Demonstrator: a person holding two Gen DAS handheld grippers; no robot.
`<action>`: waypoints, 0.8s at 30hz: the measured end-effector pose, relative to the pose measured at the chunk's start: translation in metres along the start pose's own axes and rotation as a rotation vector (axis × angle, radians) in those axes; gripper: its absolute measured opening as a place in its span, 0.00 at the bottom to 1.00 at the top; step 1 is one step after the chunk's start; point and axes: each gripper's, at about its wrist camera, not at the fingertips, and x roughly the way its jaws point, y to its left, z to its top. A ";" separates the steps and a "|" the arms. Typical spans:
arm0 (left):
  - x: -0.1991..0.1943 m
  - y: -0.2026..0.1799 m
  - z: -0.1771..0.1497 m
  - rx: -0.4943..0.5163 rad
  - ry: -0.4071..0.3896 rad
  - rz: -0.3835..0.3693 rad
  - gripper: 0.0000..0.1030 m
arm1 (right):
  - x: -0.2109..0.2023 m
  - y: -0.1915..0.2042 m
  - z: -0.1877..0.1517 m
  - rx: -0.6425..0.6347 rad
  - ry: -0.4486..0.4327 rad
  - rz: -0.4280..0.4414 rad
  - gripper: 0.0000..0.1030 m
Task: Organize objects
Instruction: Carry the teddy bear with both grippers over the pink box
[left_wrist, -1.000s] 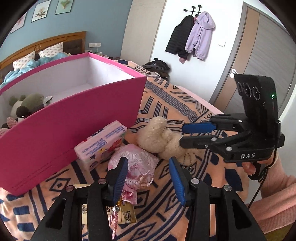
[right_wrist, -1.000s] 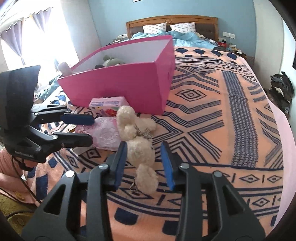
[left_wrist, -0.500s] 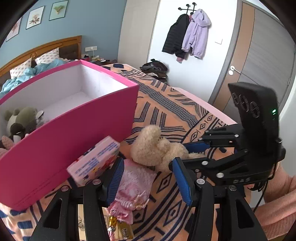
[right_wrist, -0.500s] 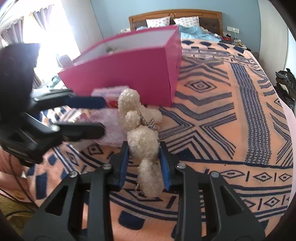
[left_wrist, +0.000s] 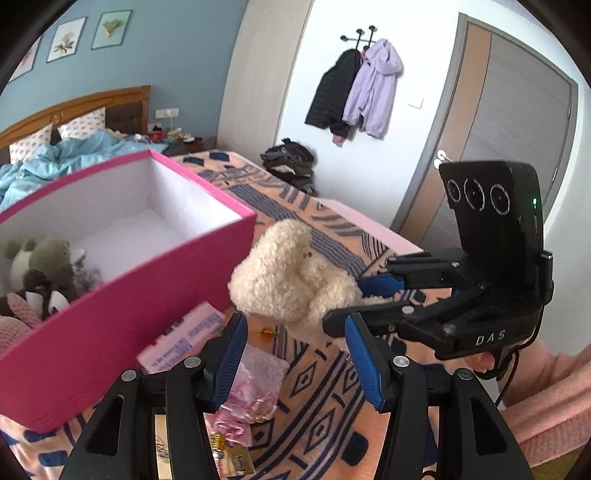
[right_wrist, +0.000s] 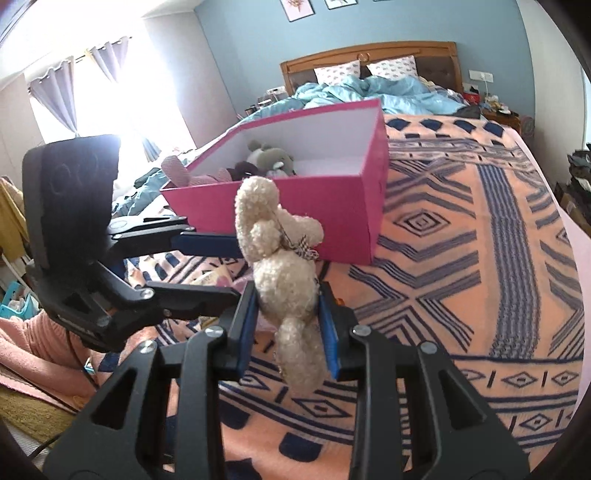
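Observation:
My right gripper (right_wrist: 288, 328) is shut on a cream plush bear (right_wrist: 284, 273) and holds it lifted above the bed, in front of the pink box (right_wrist: 332, 206). The bear (left_wrist: 291, 280) and right gripper (left_wrist: 376, 299) also show in the left wrist view. My left gripper (left_wrist: 295, 354) is open and empty, above a pink doll pouch (left_wrist: 251, 387) on the blanket. A pink tissue pack (left_wrist: 184, 332) lies against the pink box (left_wrist: 129, 314). The left gripper (right_wrist: 221, 269) sits left of the bear in the right wrist view.
The box holds several plush toys (left_wrist: 40, 273) at its left end. A gold-wrapped item (left_wrist: 236, 461) lies by the pouch. The patterned orange blanket (right_wrist: 461, 277) spreads to the right. A clothes pile (left_wrist: 291, 162) lies by the wall.
My right gripper closed on the cream bear and lifted it off the blanket toward the box. Both grippers rose; the left stayed open.

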 end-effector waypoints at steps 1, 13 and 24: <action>-0.003 0.001 0.001 -0.001 -0.010 0.004 0.55 | 0.000 0.003 0.002 -0.010 -0.001 0.002 0.33; -0.021 0.016 0.024 0.035 -0.081 0.051 0.41 | 0.002 0.029 0.024 -0.155 -0.026 -0.031 0.33; -0.040 0.030 0.059 0.080 -0.141 0.152 0.38 | 0.003 0.036 0.070 -0.212 -0.088 -0.042 0.33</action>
